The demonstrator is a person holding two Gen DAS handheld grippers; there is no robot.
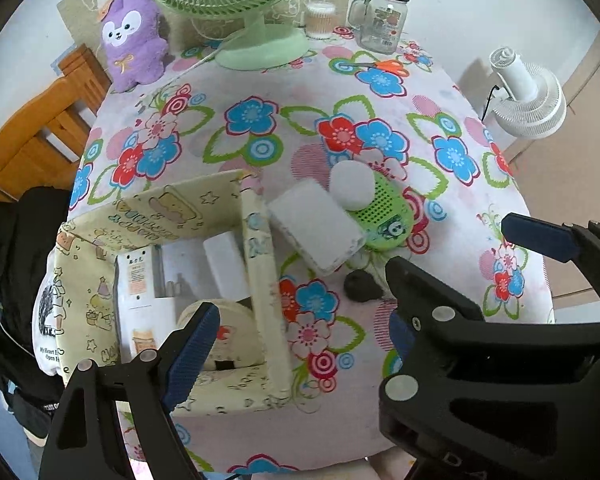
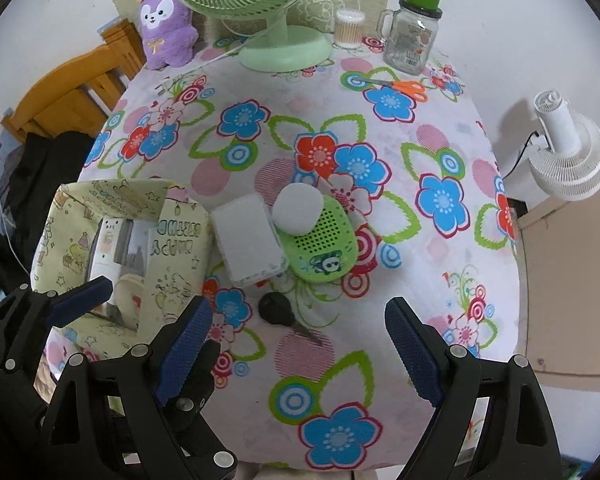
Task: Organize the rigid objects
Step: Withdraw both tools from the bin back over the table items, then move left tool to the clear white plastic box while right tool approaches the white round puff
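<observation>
Table w/ floral cloth is carrying everything. Green desk fan is standing at far edge, purple plush sitting to its left, cotton-swab tub and glass mug-jar w/ green lid to its right; orange-handled scissors are lying just in front of jar. White fan is showing off table's right side, wooden chair off the left. Yellow cartoon-print box is sitting open at table's near-left, holding white boxes and a round cream item; exact contents hard to tell. White rectangular case is lying just right of box, touching green perforated device w/ panda print; white round puck is resting on device's far end, beside the case. Small black-handled tool is lying near case's close end, apart from it, metal tip pointing toward the camera's right. Left gripper is hovering over box's right wall, jaws spread wide, gripping nothing. Right gripper is hanging above the cloth near black tool, jaws likewise wide apart, empty.
</observation>
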